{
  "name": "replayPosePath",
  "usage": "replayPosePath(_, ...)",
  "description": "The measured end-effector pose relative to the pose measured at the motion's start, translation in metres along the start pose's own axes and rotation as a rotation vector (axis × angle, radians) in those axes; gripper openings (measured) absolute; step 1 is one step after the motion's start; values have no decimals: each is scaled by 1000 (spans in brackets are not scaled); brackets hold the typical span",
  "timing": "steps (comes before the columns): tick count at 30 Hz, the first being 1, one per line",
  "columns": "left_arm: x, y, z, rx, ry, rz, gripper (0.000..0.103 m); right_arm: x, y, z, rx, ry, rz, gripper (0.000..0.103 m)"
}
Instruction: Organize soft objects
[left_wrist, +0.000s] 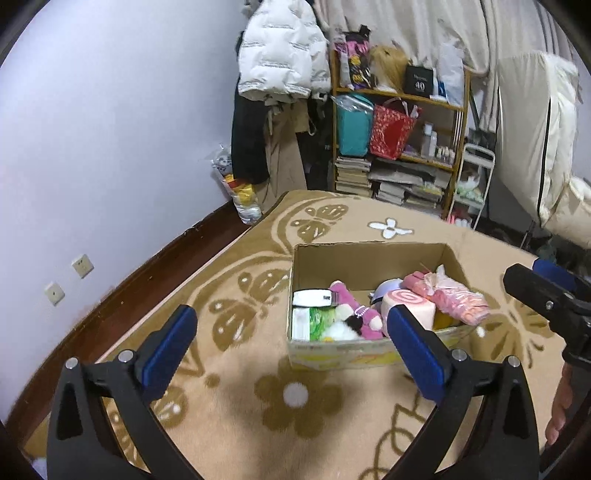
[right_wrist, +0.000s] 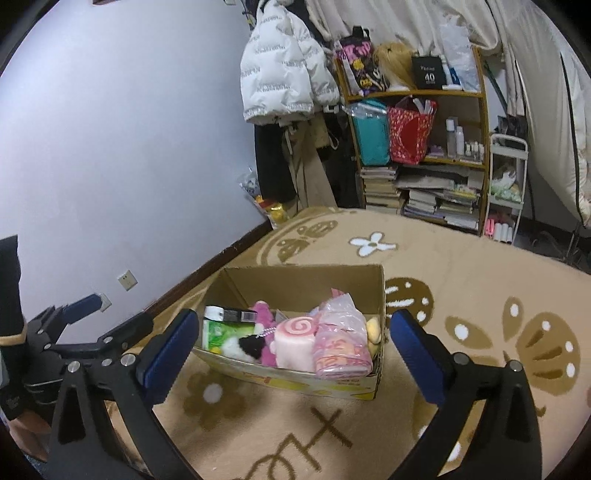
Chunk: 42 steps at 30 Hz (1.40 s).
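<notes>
Nearest, left gripper (left_wrist: 291, 332) and right gripper (right_wrist: 291, 334) both spread wide with nothing between the blue pads, hovering apart over bare patterned blanket (left_wrist: 240, 398). Just beyond, open cardboard box (right_wrist: 306, 280) holding the soft objects: pink plush (left_wrist: 354, 310), swirl-roll cushion (right_wrist: 295, 339), bagged pink cloth (right_wrist: 341, 347), green tissue pack (right_wrist: 218, 332), packed touching one another. Farther off, open blanket around the box, dark wooden edge (left_wrist: 147, 277) at left, crowded shelf (right_wrist: 417, 147) and hanging white jacket (left_wrist: 277, 48) at the wall.

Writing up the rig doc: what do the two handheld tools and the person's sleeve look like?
Both match: the left tool and right tool have black angular frames with silver pivot bolts and flat blue finger pads. No cables show. The sleeve is dark with a pale stripe near the cuff.
</notes>
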<state>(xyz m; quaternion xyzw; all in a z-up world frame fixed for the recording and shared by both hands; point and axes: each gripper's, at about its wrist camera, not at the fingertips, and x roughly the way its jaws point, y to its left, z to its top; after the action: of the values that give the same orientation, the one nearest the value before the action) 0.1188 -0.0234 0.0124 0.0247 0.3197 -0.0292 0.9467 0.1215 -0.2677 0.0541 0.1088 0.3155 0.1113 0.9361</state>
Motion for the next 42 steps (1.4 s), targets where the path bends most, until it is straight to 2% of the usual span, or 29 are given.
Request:
replayPosePath(11,-75,15,-7,2,-111,45,102,-64,22,-1,-24,-83,18,103)
replayPosePath(20,-107,26,-24,-21,-190,6,102,-94,29,-12,-30,-133,0,103)
replayPosePath(24,-114,28,-33,-24,-234,9,102,-104,33,-23,-51,-183,-6,103)
replayPosePath(27,-118,31,-42,-41,-274,46,102,-106,35,-32,-61,-183,2,103)
replayPosePath(36,-107,34,-61,-53,-291,44,102,-96,32,-52,-80,-181,-6,103)
replayPosePath(42,-105,24,-65,-8,-293,36,102,-93,20,-69,-65,-197,-24,103)
